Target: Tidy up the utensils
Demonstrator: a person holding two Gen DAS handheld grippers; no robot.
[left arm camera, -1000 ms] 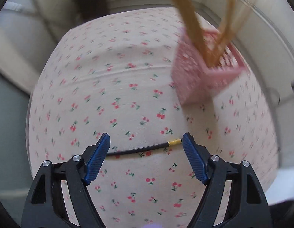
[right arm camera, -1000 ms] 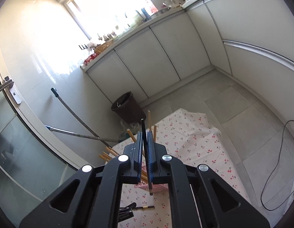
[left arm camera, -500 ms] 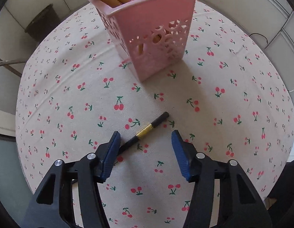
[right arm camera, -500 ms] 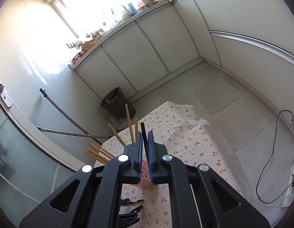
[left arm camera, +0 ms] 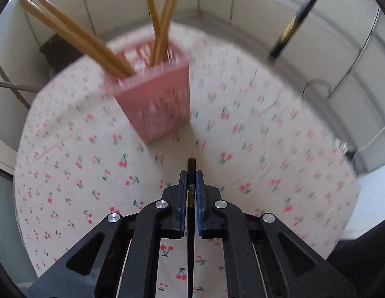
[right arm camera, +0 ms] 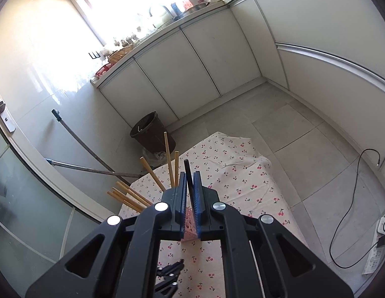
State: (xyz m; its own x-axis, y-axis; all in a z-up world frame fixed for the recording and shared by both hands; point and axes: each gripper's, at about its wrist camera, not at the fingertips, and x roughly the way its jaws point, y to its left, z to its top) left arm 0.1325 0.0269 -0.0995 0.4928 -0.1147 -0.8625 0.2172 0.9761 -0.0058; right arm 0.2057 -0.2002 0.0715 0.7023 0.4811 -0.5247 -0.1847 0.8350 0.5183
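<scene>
Centre frame in the left view, we see a perforated pink plastic basket (left arm camera: 157,101) bristling with smooth wooden chopsticks (left arm camera: 75,37) on cherry-print cloth (left arm camera: 254,154). Our left gripper (left arm camera: 191,186) pinches a slim black chopstick with a gold band (left arm camera: 191,173); our right gripper (right arm camera: 191,193) clamps another black chopstick (right arm camera: 188,173).

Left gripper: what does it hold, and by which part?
The left gripper is shut on a black chopstick, gripped at its gold band near the end.
</scene>
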